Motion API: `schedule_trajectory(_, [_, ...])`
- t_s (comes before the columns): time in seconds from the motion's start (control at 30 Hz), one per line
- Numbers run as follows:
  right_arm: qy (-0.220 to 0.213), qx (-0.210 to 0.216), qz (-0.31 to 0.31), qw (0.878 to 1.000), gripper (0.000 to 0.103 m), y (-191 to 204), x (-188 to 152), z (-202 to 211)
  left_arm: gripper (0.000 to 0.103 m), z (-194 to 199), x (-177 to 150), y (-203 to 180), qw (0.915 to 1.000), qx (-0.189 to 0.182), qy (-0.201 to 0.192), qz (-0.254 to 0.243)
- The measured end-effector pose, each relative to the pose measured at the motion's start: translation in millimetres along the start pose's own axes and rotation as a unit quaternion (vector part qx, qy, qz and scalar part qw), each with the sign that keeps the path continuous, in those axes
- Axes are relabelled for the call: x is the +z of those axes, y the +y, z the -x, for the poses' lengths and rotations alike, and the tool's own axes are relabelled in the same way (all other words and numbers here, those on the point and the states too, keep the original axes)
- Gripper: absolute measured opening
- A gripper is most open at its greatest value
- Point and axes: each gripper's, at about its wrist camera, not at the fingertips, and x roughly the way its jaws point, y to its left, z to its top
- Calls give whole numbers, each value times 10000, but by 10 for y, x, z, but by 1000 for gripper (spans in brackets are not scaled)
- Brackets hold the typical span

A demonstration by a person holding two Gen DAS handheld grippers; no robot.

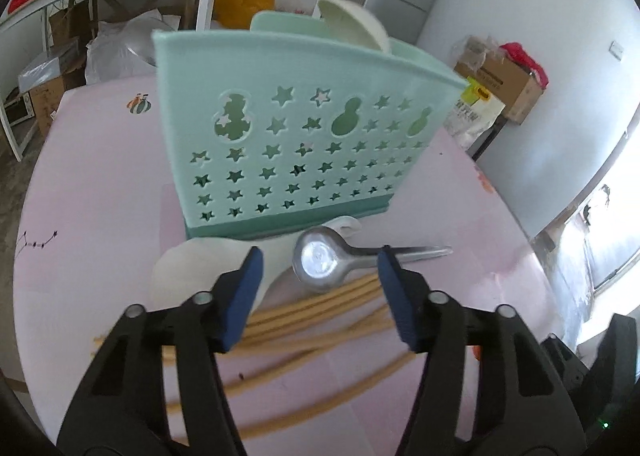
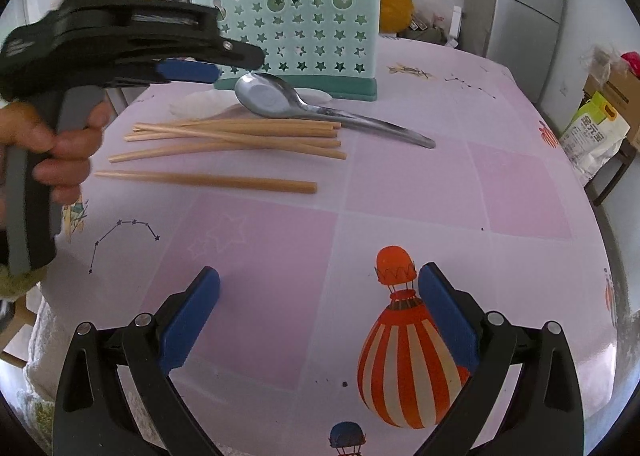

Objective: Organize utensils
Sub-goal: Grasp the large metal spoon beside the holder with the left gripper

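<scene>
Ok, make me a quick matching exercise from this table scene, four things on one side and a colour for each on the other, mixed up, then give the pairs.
Things:
1. utensil holder
2. chopsticks
3. metal spoon
4. right gripper pads

Colours:
A. silver
B. blue
C. mint green
D. tan

Pairs: 1-C, 2-D, 3-A, 4-B
</scene>
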Motion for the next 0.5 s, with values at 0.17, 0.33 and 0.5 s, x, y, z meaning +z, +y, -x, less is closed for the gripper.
schedule_trajectory(0.17, [-35,18,39,10000,97,2,-11,1,37,-212,71,69,9993,-29,298,244])
schedule_trajectory(0.33, [-68,50,58,9999,97,12,-24,12,25,-329,74,205,9974,-97,487,522])
schedule_trajectory(0.5, [-91,49,100,9999,97,31,-34,20,8,-320,51,337,9954,-293,430,804])
